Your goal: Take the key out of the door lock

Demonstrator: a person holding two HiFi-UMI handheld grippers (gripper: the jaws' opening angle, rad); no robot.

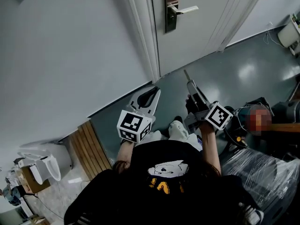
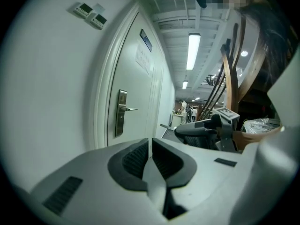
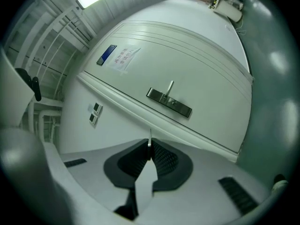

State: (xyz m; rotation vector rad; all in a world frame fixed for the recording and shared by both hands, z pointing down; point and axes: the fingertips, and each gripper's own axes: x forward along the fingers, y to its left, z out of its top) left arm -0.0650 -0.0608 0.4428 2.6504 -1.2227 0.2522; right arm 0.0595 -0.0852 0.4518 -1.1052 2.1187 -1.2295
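Note:
The white door's steel lock plate [image 1: 171,13] with its lever handle [image 1: 185,9] is at the top of the head view, well away from both grippers. The same lock plate [image 3: 169,102] is ahead in the right gripper view. My right gripper [image 1: 190,83] is shut on a thin metal key [image 1: 185,73], seen edge-on as a sliver [image 3: 150,137] sticking out of its tips. The left gripper view shows that key [image 2: 163,125] pointing towards the door. My left gripper [image 1: 156,91] hangs beside it, shut, with nothing between its pads [image 2: 136,161]. No key shows in the lock.
Wooden slats [image 1: 89,144] and a white appliance [image 1: 44,165] stand against the wall at lower left. A plastic-wrapped bundle [image 1: 267,172] and a seated person [image 1: 281,121] are to the right. Wall switches [image 2: 91,14] sit left of the door frame.

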